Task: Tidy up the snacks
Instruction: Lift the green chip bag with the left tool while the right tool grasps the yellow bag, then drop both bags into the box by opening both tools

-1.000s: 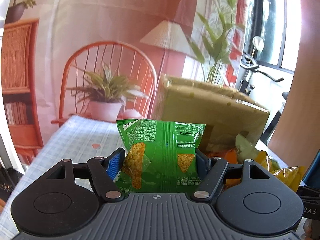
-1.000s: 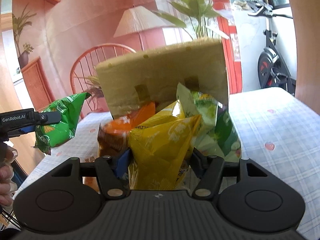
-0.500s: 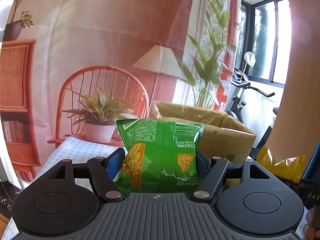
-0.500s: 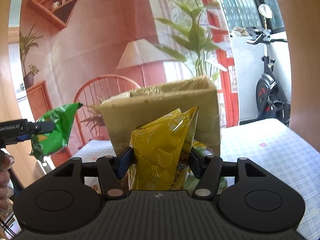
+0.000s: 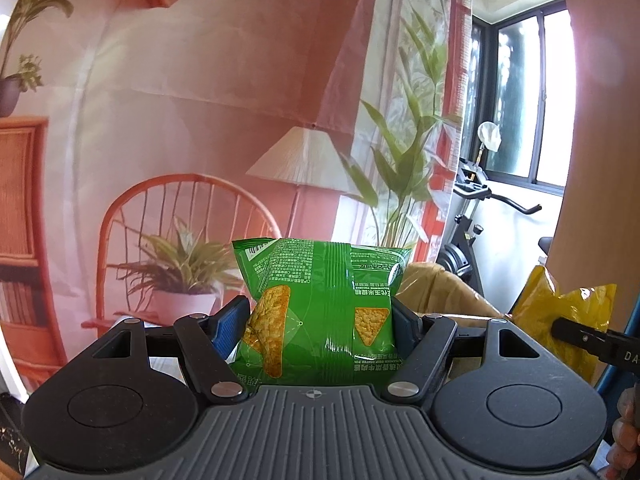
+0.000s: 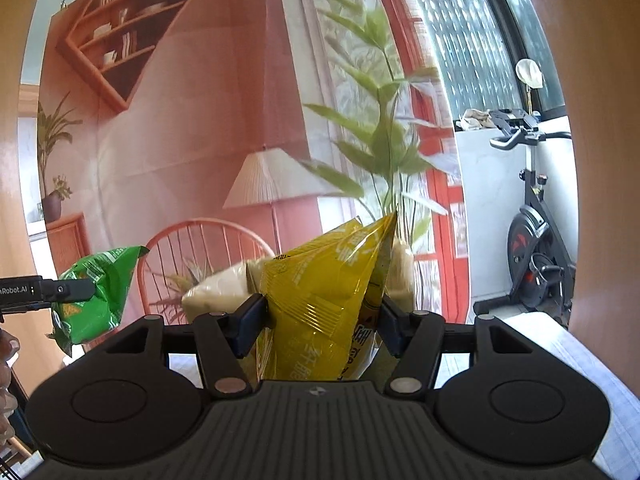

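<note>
**Two puffed snack bags held aloft, one in each gripper**

The left gripper (image 5: 320, 320) pinches a green corn-chip bag (image 5: 322, 304) across its lower half, both pads pressed into the sides so the film bulges between them. The right gripper (image 6: 320, 320) pinches a yellow snack bag (image 6: 324, 300) the same way, its jaws set narrower, and the film creases where the pads bite. Both bags hang in the air above the table, with the brown paper bag (image 5: 444, 292) just behind and below them

I judge both packets light, air-filled and soft: the film is glossy and likely slippery, and the chips inside would crush under a hard squeeze. A hold low on the body, or on the flat sealed edge, looks safest, with only enough pressure to stop sliding

The green bag stands upright, its long axis near vertical, its top seal up and its printed back toward the camera. The yellow bag tilts, its long axis rising toward the upper right and ending in a pointed corner
</note>
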